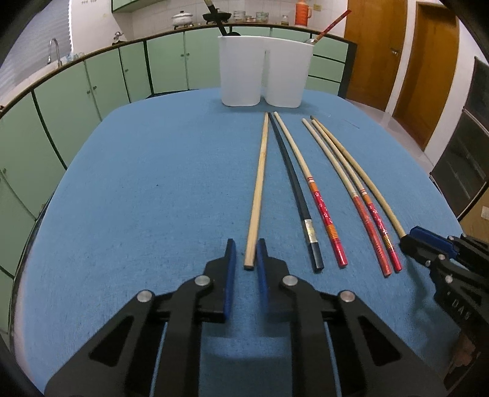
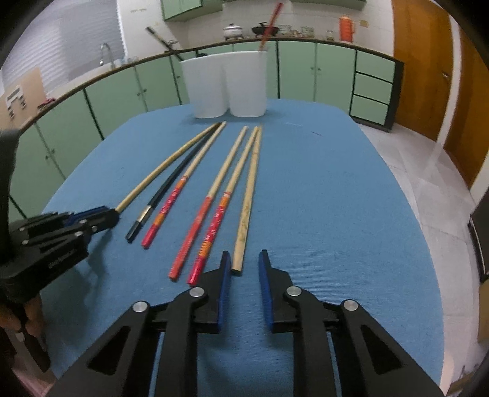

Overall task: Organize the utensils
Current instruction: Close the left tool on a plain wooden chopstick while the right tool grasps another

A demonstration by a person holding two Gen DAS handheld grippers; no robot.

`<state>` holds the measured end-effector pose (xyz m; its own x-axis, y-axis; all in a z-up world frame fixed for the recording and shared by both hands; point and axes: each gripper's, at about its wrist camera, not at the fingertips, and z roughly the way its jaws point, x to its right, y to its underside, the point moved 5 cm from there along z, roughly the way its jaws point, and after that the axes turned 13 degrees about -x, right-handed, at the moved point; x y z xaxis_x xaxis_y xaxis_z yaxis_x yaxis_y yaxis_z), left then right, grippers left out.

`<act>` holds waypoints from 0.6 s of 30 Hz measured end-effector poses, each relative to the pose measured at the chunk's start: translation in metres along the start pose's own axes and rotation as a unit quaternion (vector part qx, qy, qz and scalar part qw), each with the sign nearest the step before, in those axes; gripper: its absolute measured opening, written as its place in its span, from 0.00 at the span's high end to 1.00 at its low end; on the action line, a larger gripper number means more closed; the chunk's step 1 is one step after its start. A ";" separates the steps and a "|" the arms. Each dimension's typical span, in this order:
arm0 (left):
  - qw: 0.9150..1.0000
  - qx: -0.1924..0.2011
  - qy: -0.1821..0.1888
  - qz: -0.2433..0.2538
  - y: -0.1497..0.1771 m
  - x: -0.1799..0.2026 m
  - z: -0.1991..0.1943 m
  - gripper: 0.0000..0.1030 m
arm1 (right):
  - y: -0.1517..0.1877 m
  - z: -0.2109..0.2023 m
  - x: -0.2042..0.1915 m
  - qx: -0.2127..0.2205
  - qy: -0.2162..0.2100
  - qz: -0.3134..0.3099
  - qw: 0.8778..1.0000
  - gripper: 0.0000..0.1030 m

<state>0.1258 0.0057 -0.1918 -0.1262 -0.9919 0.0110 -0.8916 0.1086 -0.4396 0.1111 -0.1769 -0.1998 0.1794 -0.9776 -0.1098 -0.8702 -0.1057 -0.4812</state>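
A holder (image 1: 259, 76) is set at the far end of the bench (image 1: 152, 183). A row of six chopsticks (image 1: 290, 171) is laid in front of the holder, with the far tips pointed toward it. A utensil handle (image 1: 221, 29) is stood in the holder's left compartment and a chopstick (image 1: 333, 23) in its right one. At the ends farthest from the holder, the leftmost chopstick (image 1: 258, 189) is flanked by the jaws of the left gripper (image 1: 246, 253). The rightmost chopstick (image 2: 249, 195) is flanked by those of the right gripper (image 2: 243, 262). Cupboards (image 1: 171, 64) are ranged behind the holder.
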 end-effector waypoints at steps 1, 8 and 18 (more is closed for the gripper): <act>1.000 0.000 -0.001 0.002 0.000 0.001 0.000 0.86 | 0.000 0.000 0.001 0.000 -0.001 0.002 1.000 0.82; 1.000 0.000 0.000 0.007 0.001 0.001 0.000 0.82 | 0.000 0.001 0.000 0.000 0.005 -0.001 1.000 0.82; 1.000 0.001 0.009 0.006 0.003 0.002 -0.002 0.94 | 0.002 0.001 -0.002 0.008 0.016 -0.002 1.000 0.93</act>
<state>0.1220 0.0040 -0.1915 -0.1448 -0.9892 0.0225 -0.8890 0.1201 -0.4419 0.1099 -0.1750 -0.2015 0.1669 -0.9827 -0.0800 -0.8626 -0.1062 -0.4946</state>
